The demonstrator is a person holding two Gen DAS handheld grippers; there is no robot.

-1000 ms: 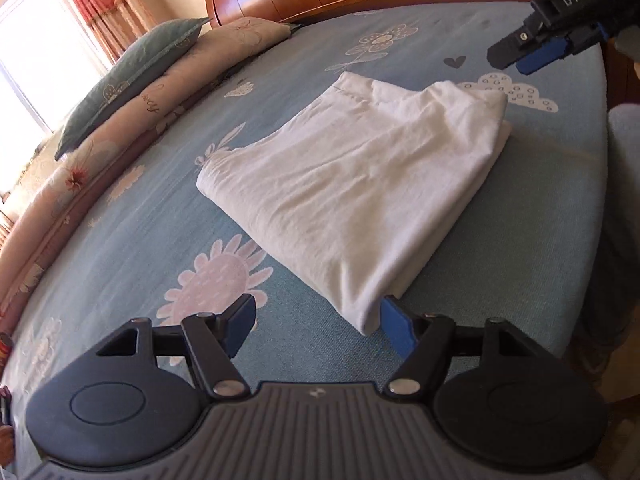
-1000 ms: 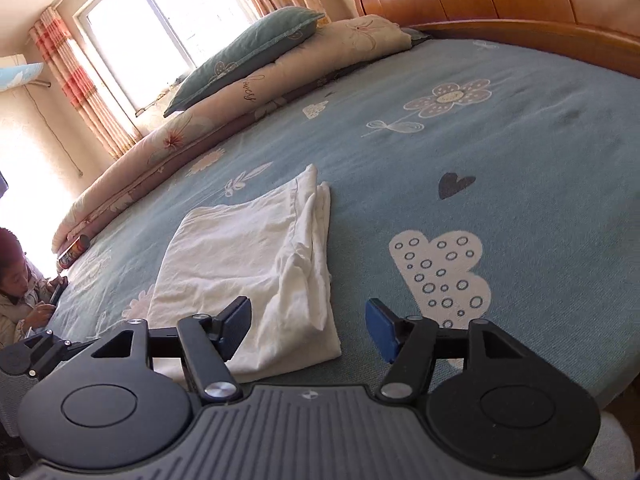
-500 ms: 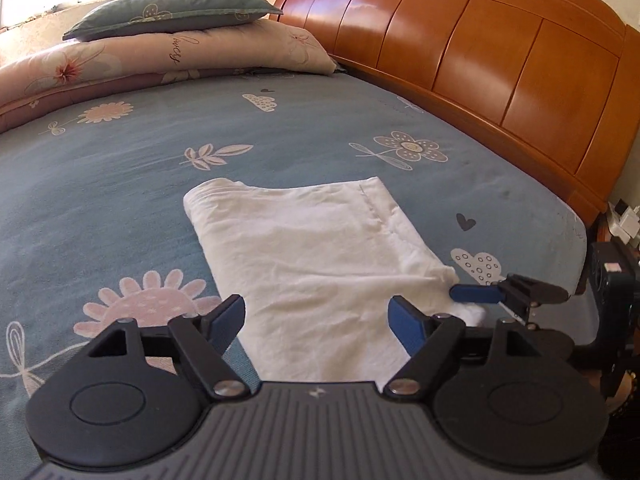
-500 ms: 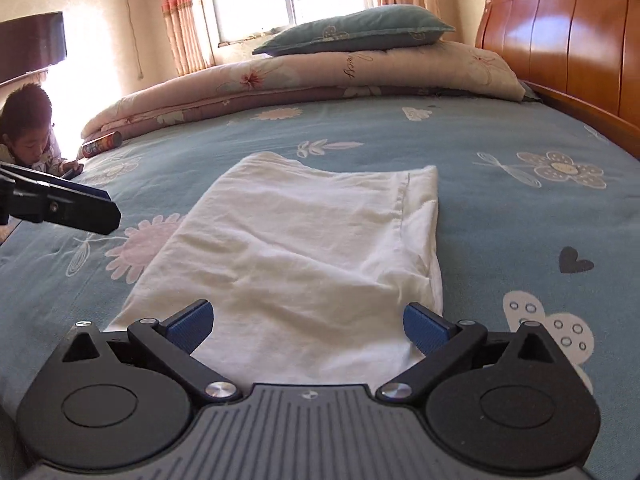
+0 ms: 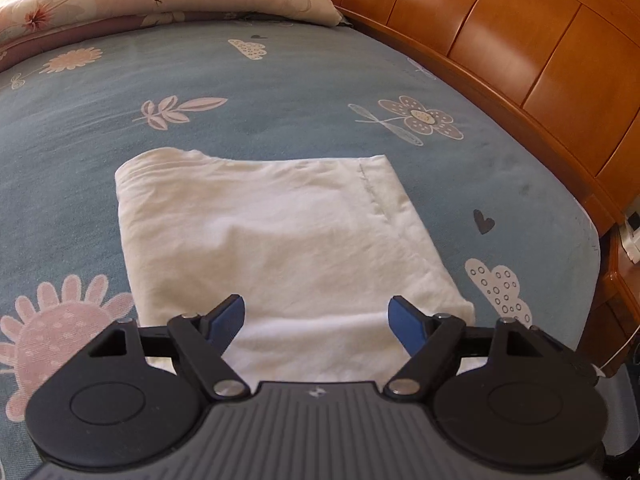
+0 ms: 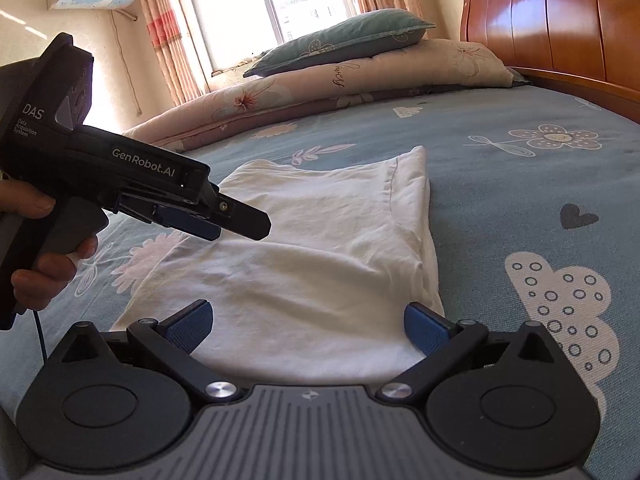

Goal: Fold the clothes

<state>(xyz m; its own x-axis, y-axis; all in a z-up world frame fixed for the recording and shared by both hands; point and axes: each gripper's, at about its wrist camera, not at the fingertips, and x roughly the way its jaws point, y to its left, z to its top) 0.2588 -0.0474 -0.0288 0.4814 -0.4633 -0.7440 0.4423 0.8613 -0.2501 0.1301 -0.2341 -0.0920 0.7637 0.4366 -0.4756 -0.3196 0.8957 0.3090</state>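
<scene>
White garment [image 5: 276, 240] on bed [image 5: 280, 80], centre, lying as flat layered rectangle, hem edge at 1 o'clock. Left hand-held gripper [image 5: 316, 314] and right hand-held gripper [image 6: 306, 318] both spread wide, holding nothing, near its front edge. Fold looks largely complete; further halving possible.

The folded garment [image 5: 276, 248] lies on the bed [image 5: 280, 84] near its front edge; pillows [image 6: 340, 56] lie along the far edge.
</scene>
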